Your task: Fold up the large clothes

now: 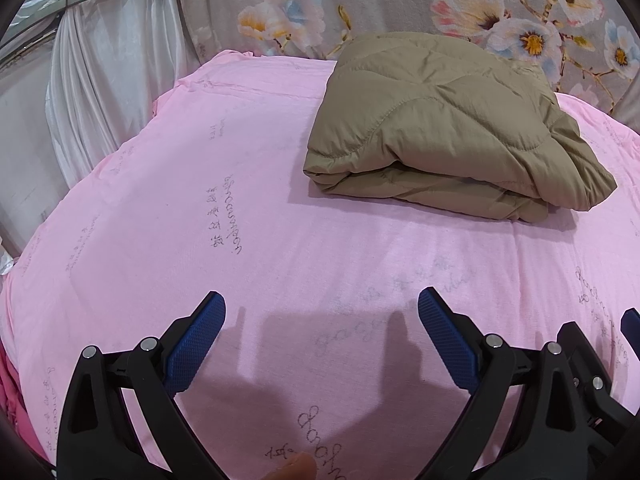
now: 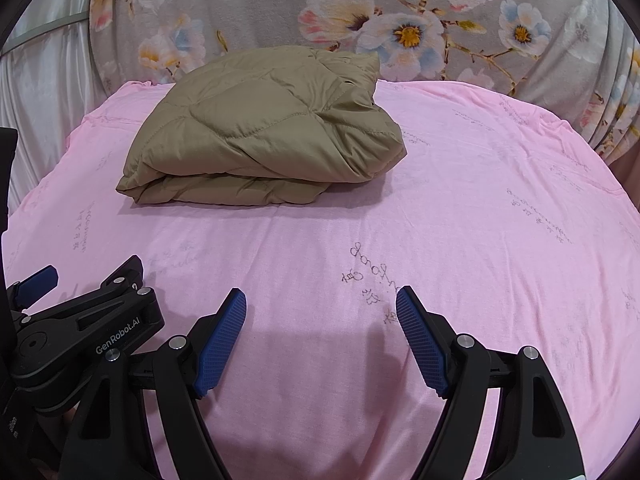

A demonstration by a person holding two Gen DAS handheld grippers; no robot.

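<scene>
White drapery (image 1: 80, 92) is hanging along the left side of the room, a thin pale rail crossing it high up. A grey floral cloth (image 1: 400, 0) is running behind the far edge of the bed. The pink sheet (image 1: 200, 160) is covering the whole bed, lying mostly flat with faint creases and handwritten-looking script printed across it in patches.

Left gripper (image 1: 322, 304) is hovering over the near part of the sheet, jaws standing wide apart, nothing between the blue pads (image 1: 196, 344), its shadow falling on bare pink cloth. A fingertip is showing at the bottom edge of the left wrist view.

The folded tan quilted jacket (image 1: 448, 128) is lying toward the far edge of the bed, well beyond both grippers and touching neither. From the left gripper it is sitting ahead and to the right; from the right gripper (image 2: 321, 300) it is sitting ahead and to the left (image 2: 264, 128). Layers are stacking at its near side, one corner sagging onto the sheet at the right.

Right gripper is also standing spread, empty, over bare sheet near the front edge. The left gripper's black body is showing just beside it at the left of the right wrist view.
</scene>
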